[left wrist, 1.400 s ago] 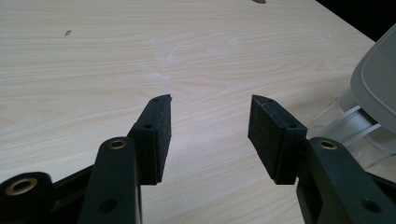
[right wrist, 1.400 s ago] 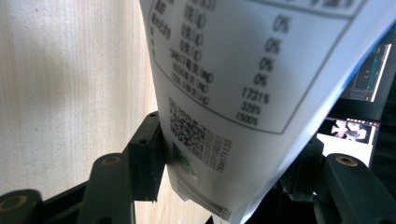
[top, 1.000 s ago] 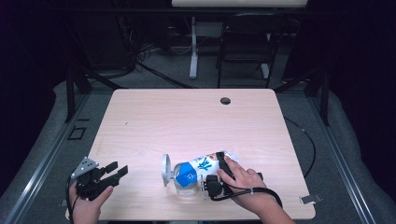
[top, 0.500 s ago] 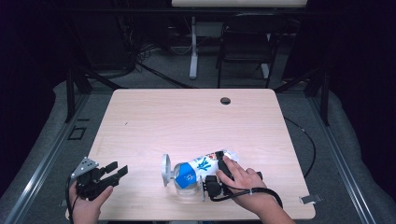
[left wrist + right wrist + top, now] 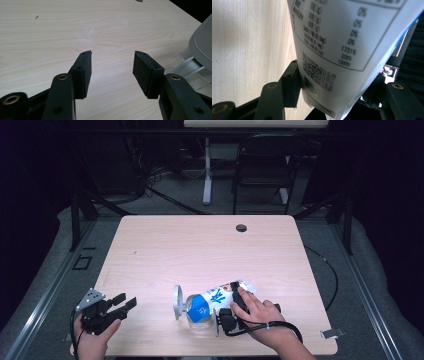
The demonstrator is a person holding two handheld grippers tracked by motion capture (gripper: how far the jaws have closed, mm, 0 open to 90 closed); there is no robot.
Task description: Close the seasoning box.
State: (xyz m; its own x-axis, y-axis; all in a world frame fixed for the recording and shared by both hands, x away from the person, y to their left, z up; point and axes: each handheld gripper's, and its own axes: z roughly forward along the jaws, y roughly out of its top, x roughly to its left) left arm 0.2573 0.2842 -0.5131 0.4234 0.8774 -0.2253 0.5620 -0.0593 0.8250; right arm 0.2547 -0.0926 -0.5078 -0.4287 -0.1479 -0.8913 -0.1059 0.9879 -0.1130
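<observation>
Table (image 5: pixel 200 245): we saw a pale wood-grain top, bare apart from the things at its near edge and a small dark hole near the far edge.
Pouch (image 5: pixel 220 296): we found a white printed pouch with blue artwork lying near the table's front edge, right of centre; its end reached into or against a clear container. In the right gripper view its back panel (image 5: pixel 337 50) carried a printed table of figures and a code block.
Container (image 5: pixel 192 307): we made out a clear jar on its side with a grey lid at its left end; whether the pouch was inside the mouth or just touching it, we could not tell. The left gripper view caught the grey lid and clear wall (image 5: pixel 200 50) at its right edge.
Right gripper (image 5: pixel 231 309): we judged its jaws closed on the pouch, one pad on each side of the narrow end.
Left gripper (image 5: pixel 117 306): its jaws stood open over bare wood, well left of the jar, holding nothing.
Handling: we judged the pouch light, soft and slick, likely to crumple or slide between the pads; a hold on the flat sealed end looked safest. The jar seemed stiff, smooth and prone to roll, so bracing its body near the lid made sense to us.
</observation>
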